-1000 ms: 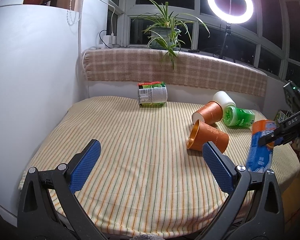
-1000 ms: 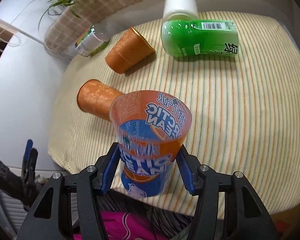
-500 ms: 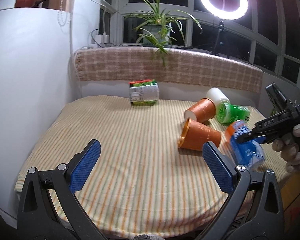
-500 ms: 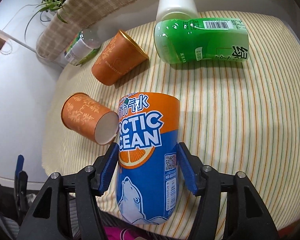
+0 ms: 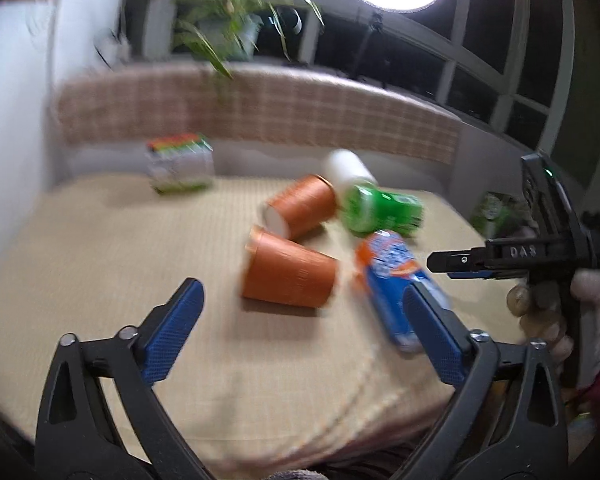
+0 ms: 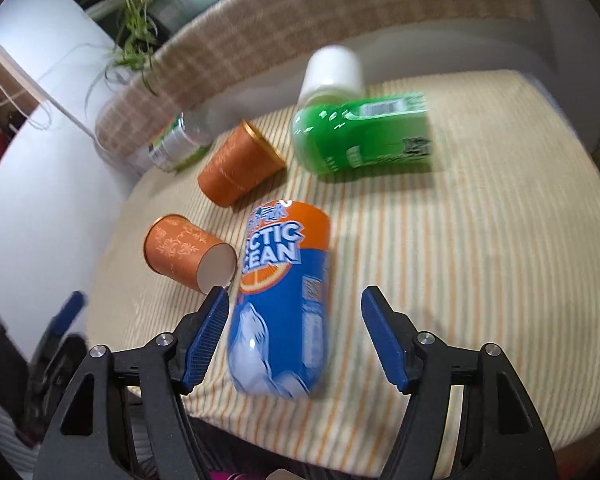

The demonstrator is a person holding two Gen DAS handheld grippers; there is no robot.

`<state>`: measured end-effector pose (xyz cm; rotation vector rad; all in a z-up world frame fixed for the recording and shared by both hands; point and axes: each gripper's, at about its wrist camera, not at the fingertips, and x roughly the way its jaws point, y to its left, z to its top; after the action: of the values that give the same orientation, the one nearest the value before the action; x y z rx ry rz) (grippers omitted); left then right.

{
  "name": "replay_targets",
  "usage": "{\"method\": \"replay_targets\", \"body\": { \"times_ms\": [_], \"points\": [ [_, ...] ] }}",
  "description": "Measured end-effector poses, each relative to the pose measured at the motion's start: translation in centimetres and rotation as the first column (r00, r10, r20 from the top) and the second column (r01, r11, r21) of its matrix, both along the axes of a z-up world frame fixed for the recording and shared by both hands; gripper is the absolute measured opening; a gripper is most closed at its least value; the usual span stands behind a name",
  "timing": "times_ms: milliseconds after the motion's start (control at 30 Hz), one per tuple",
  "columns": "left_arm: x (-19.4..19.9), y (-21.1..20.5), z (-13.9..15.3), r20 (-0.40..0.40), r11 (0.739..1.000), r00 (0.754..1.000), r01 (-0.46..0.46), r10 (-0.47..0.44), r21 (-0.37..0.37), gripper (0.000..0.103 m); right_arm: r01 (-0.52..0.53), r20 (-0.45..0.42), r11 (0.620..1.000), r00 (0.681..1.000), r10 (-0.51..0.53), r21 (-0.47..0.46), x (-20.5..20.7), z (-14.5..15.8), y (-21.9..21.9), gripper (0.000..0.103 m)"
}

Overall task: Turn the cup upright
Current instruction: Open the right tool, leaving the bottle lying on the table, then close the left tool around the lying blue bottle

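Note:
A blue and orange Arctic Ocean cup (image 6: 284, 300) lies on its side on the striped table (image 6: 460, 280), near the front edge. My right gripper (image 6: 296, 336) is open, its blue pads either side of the cup and clear of it. The cup also shows in the left wrist view (image 5: 396, 284). Two orange paper cups lie on their sides: the near one (image 5: 288, 270) (image 6: 188, 252) and the far one (image 5: 300, 206) (image 6: 240, 168). My left gripper (image 5: 300, 328) is open and empty, above the table in front of the near orange cup. The right gripper shows in the left wrist view (image 5: 460, 264).
A green bottle with a white cap (image 6: 356, 128) (image 5: 376, 204) lies behind the cups. A clear bottle with a green label (image 5: 180, 162) (image 6: 176, 140) lies at the back left. A checked padded ledge (image 5: 260, 104) and a white wall (image 5: 8, 112) bound the table.
My right gripper has opened and let go of the Arctic Ocean cup, which now lies on the table. My left gripper has moved forward and right towards the orange cups; the views are blurred.

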<state>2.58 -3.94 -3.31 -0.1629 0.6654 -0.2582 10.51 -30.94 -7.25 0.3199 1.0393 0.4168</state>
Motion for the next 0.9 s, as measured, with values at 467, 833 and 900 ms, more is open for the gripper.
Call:
{"method": "replay_targets", "body": {
  "times_ms": [467,833,900],
  "points": [
    [8.0,-3.7,-3.8,-0.343,0.915,0.904,0.111,-0.256,-0.389,0.083,0.245,0.121,0.969,0.962,-0.246,0.024,-8.0,0.5,-7.7,0.072],
    [11.4,-6.8,-5.8,-0.432,0.916,0.861,0.089,-0.269,-0.392,0.080,0.331,0.071,0.942,0.940,-0.335,0.055,-8.6,-1.2,-10.9,0.072],
    [11.9,-7.2,-6.0,-0.440,0.920,0.859,0.085,-0.262,-0.381,0.080,0.332,0.067,0.941,0.939,-0.336,0.061,-8.7,-1.3,-11.2,0.072]
  ]
}}
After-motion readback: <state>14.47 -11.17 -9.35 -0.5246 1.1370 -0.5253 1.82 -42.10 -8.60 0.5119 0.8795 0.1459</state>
